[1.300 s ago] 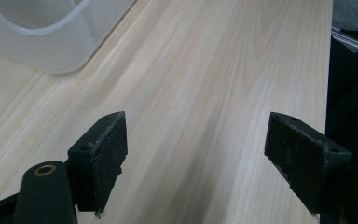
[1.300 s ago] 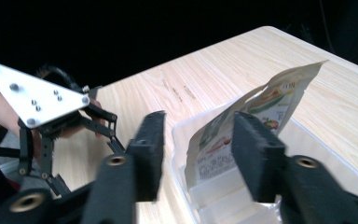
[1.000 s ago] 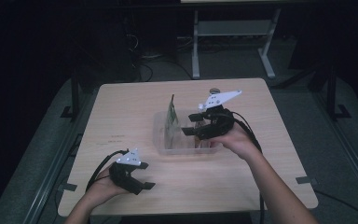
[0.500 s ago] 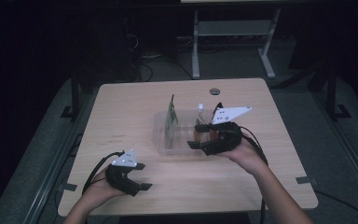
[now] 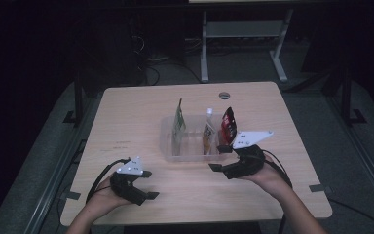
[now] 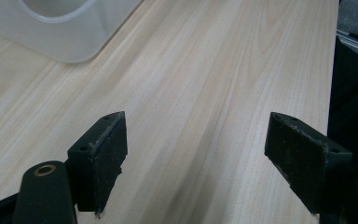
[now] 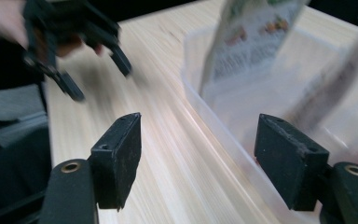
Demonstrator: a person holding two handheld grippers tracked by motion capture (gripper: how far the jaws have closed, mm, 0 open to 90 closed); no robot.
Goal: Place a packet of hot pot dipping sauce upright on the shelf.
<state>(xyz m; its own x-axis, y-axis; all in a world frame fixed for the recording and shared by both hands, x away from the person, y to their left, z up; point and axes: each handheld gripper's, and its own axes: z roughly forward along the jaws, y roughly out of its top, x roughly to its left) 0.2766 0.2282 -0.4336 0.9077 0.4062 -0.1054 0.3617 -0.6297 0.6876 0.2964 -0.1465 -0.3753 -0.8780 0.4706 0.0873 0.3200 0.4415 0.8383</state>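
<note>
Left gripper (image 5: 141,184) rests near the bench's (image 5: 126,117) near-left corner, held low in the person's hand. In the left gripper view its jaws stand spread over bare wood with nothing between the pads (image 6: 103,158); a corner of the clear bin (image 6: 70,32) lies ahead of them and well apart.

The clear bin (image 5: 168,146) sits at the middle of the bench, closer to the near edge than the far one. Three pouches stand upright inside it. The green pouch (image 5: 177,124) is at the bin's left end, the slim tan pouch (image 5: 208,132) in the middle, and the red and black pouch (image 5: 228,127) at the right end. All three seem to lean lightly on the bin's dividers or walls; exact contact cannot be told.

Right gripper (image 5: 220,158) is just beside the bin's near-right corner, low over the bench. Its jaws have just been opening and stand spread with nothing between them. In the right gripper view the bin wall (image 7: 223,135) runs between the two pads, blurred.

Judgement: the placing of the red and black pouch appears complete, and the step in hand is the withdrawal of the right gripper. To do it well, keep the jaws wide and draw back toward the near edge of the bench, away from the bin wall, so that no pad catches the rim and drags the bin. Avoid any sweep across the pouch tops, which would probably tip them. The left gripper needs no action.
</note>
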